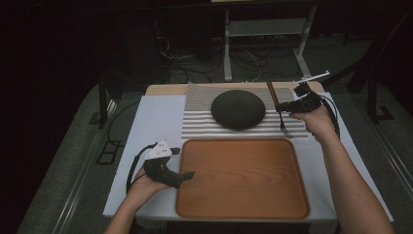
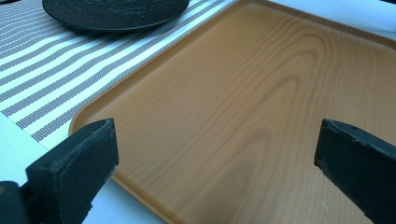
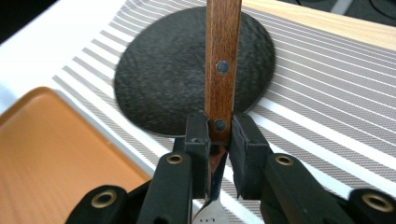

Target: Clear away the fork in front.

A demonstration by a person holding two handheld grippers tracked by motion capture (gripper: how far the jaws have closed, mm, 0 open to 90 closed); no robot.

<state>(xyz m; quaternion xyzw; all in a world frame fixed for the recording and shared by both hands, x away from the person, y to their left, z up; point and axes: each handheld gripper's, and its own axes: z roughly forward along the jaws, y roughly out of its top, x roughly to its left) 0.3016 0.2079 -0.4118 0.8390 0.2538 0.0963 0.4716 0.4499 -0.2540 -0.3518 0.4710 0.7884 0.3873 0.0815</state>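
Fork (image 1: 278,108) with a reddish-brown wooden handle, two metal rivets, silver metal head; held in the right claw (image 1: 290,108) near the worktop's (image 1: 160,114) far right corner, above the right end of the striped mat (image 1: 199,127). High view: handle slants up toward the far edge, tines hang down just over the mat's near right edge. Dark round textured plate (image 1: 238,109) sits on the mat's middle, left of the fork, apart from it. Orange-brown wooden tray (image 1: 242,178) lies along the near edge, nothing on it. Left claw (image 1: 187,174) sits at the tray's left rim, near the worktop's near left corner, pointing across the tray.

Left gripper view: left claw (image 2: 217,149) wide, jaws far apart, nothing between them; tray (image 2: 261,98) grain fills the gap, mat (image 2: 56,79) and plate (image 2: 114,14) beyond at upper left.

Right gripper view: right claw (image 3: 219,140) narrow, pads clamped on the fork (image 3: 222,60) at the handle's lower rivet, where wood meets metal. Handle runs straight up across the plate (image 3: 163,79); shiny metal neck and start of the tines show below the pads. Mat (image 3: 327,107) stripes at right, tray (image 3: 56,154) corner at lower left.
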